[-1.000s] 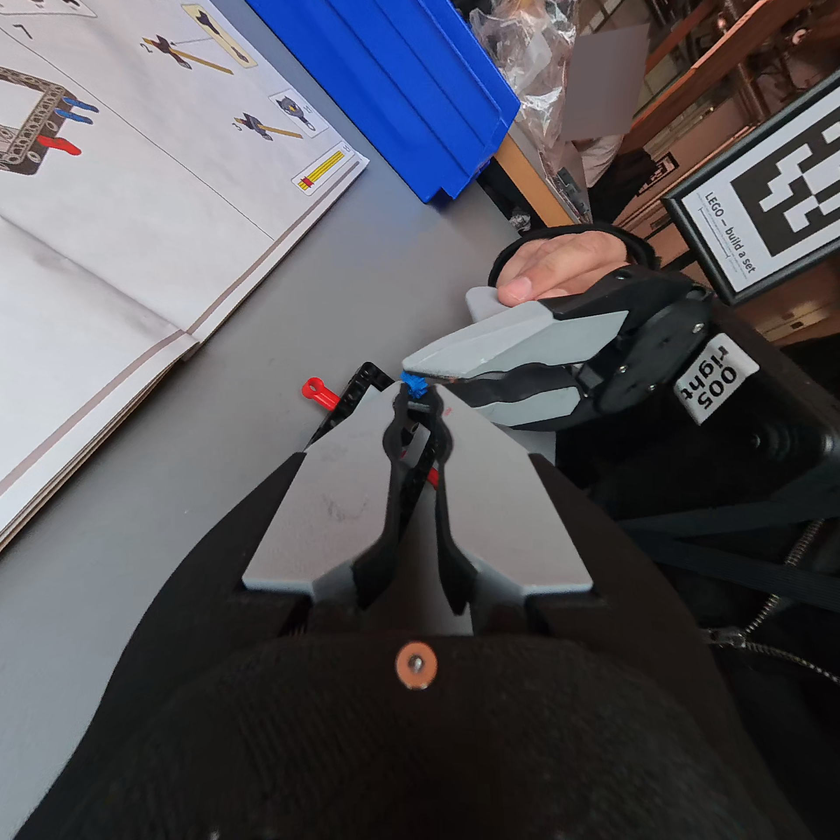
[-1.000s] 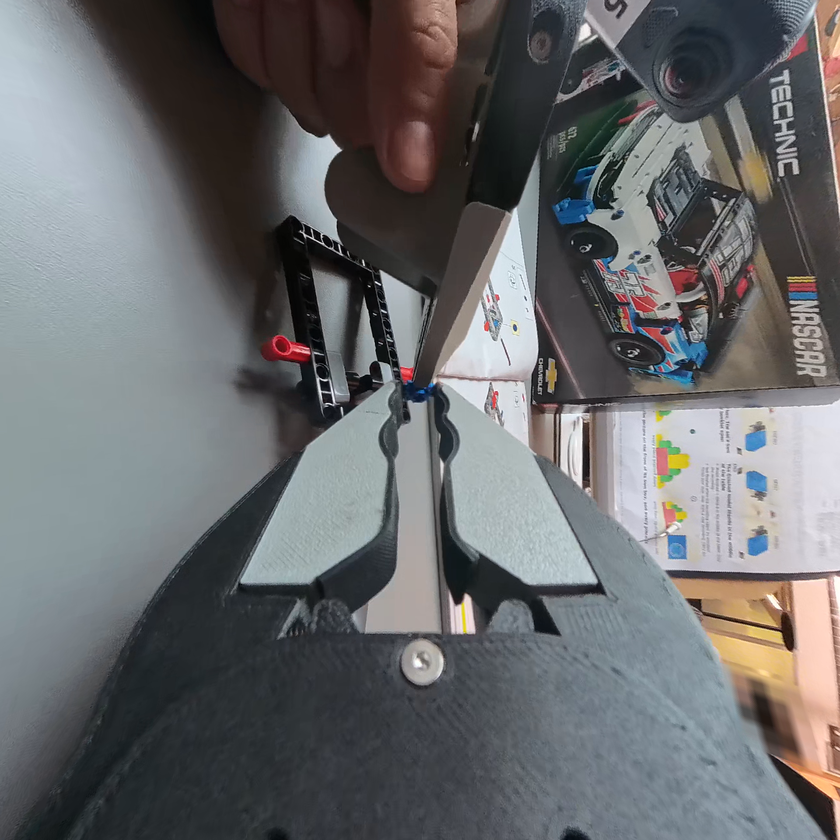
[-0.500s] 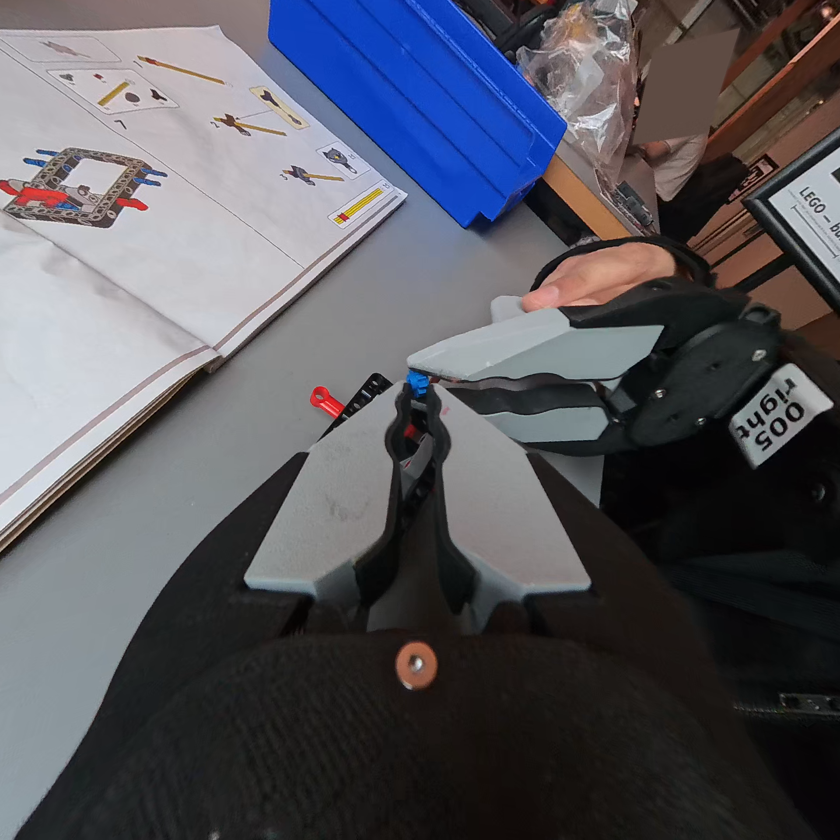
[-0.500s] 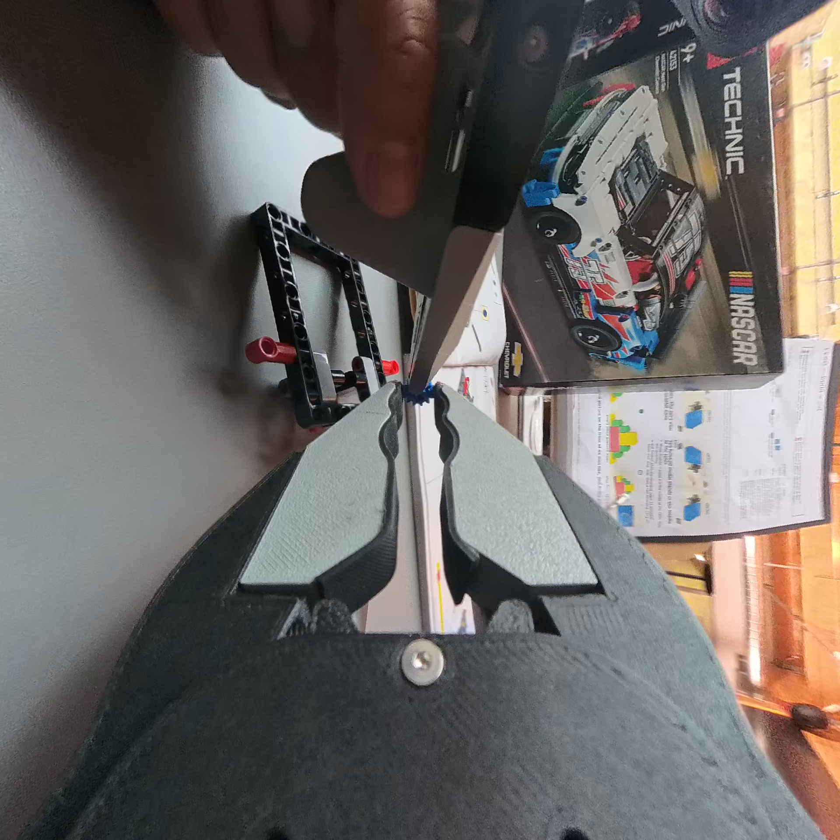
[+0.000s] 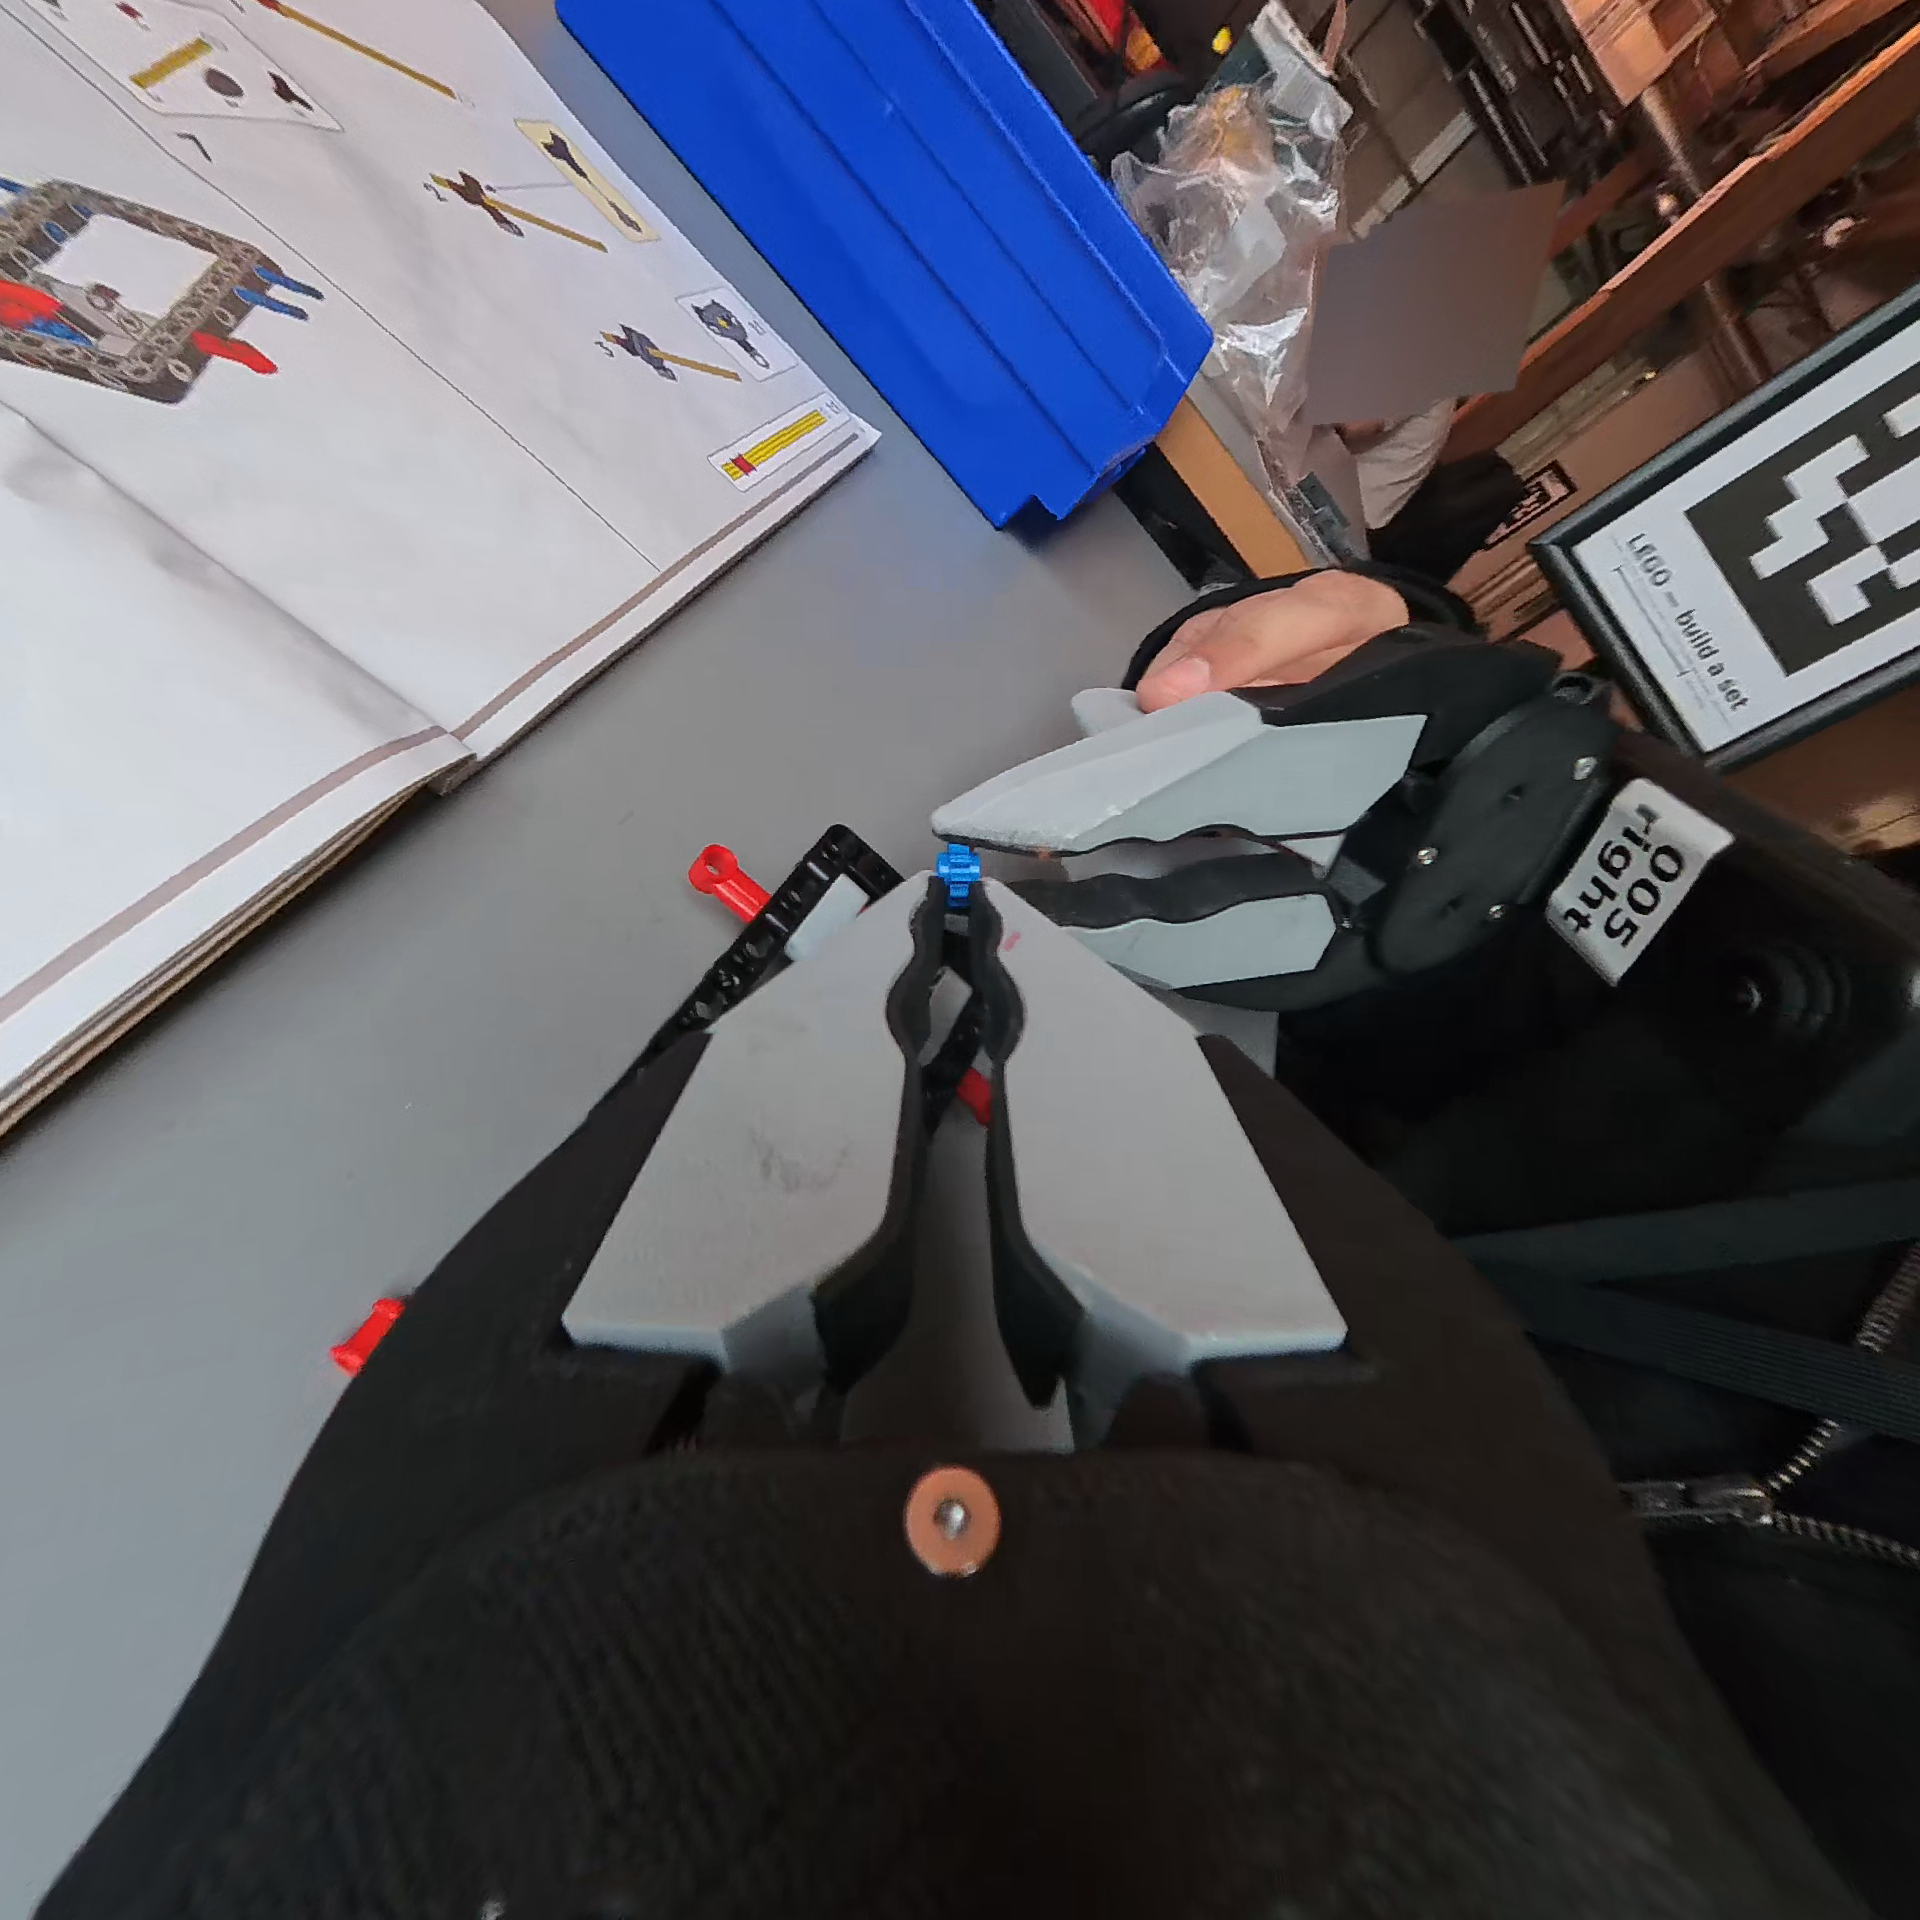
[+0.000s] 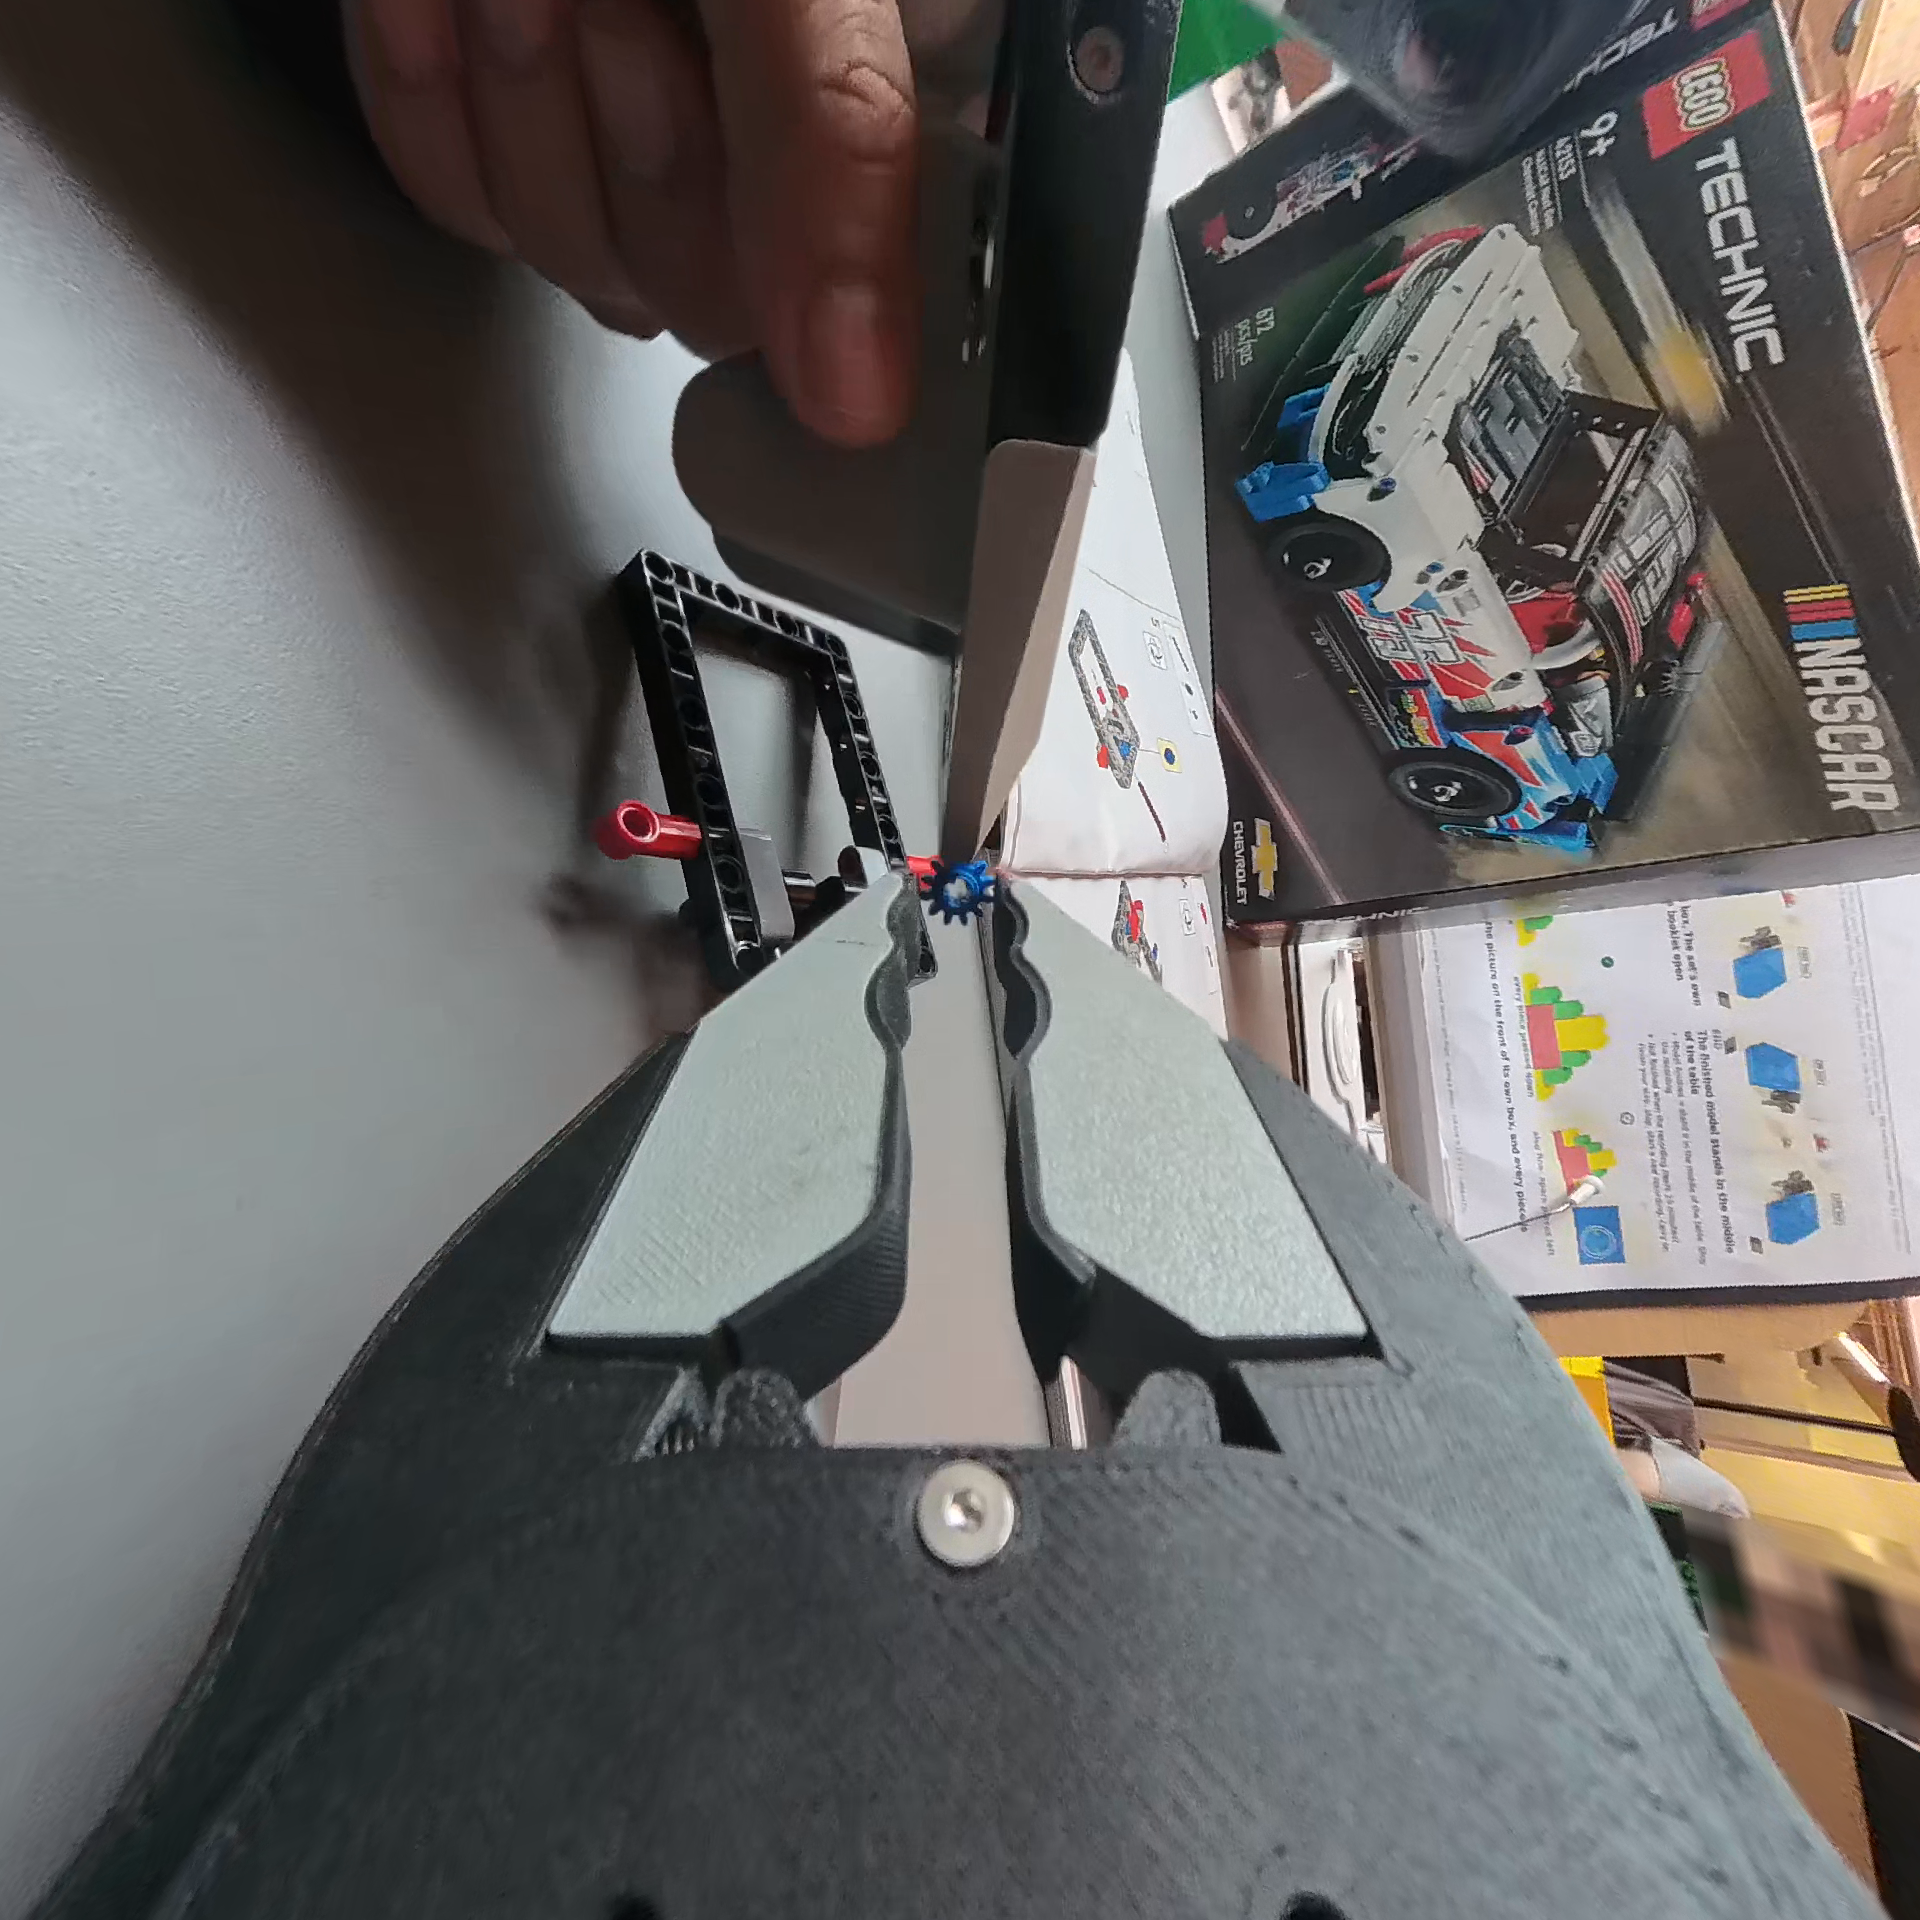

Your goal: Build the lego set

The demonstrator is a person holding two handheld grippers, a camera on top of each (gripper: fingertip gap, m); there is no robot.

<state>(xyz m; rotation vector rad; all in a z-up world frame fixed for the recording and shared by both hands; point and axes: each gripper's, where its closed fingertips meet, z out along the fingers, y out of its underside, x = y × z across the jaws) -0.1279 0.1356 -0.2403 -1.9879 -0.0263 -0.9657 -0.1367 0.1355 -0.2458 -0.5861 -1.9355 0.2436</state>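
A small blue gear (image 5: 954,871) sits where both grippers' tips meet, just above the grey table. My left gripper (image 5: 954,896) is pinched on its flat faces, and the gear stands edge-on at the tips. In the right wrist view the gear (image 6: 961,886) faces me between the tips of my right gripper (image 6: 958,906), which touch its teeth on both sides. The left gripper's tip (image 6: 975,831) comes down on it from above. A black square frame (image 6: 748,748) with a red pin (image 6: 649,828) lies on the table just behind; it also shows in the left wrist view (image 5: 790,935).
An open instruction booklet (image 5: 312,468) lies to the far left, with a blue bin (image 5: 914,239) and a plastic bag (image 5: 1226,208) behind. A loose red pin (image 5: 364,1340) lies near the left gripper's body. The set's box (image 6: 1558,468), a printed sheet (image 6: 1662,1091) and a framed sign (image 5: 1766,551) stand nearby. My two grippers' fingertips are within a few centimetres of each other.
The right gripper has turned around the gear, which now shows face-on instead of edge-on in its view. The gear stays at the left gripper's tips. Both views have shifted slightly.
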